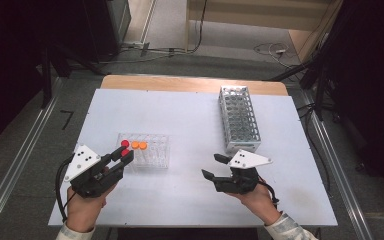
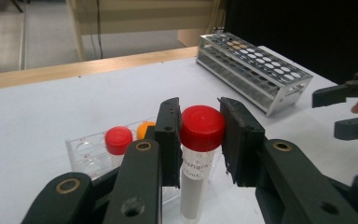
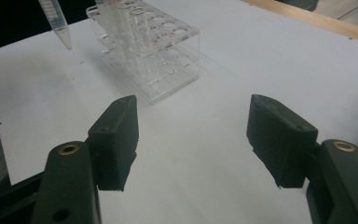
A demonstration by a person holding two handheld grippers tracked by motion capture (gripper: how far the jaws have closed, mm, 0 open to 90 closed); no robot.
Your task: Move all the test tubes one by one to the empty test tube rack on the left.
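Item: red-capped centrifuge tube (image 2: 200,154), clamped at the cap in the left gripper (image 2: 200,140), lifted just off the near left corner of the clear acrylic rack (image 1: 150,150) at the bench's (image 1: 190,195) near left. Rack contents: one red-capped tube (image 2: 118,142), two orange-capped (image 1: 139,145). Right gripper (image 1: 215,166): jaws wide, nothing between them, near right. Step judged: tube in transfer; next calls for a handover to the right jaws or carriage to the white wire rack (image 1: 239,119) by the far right edge. Surface: white sheet over wood. Room: grey floor, cables, dark curtains.
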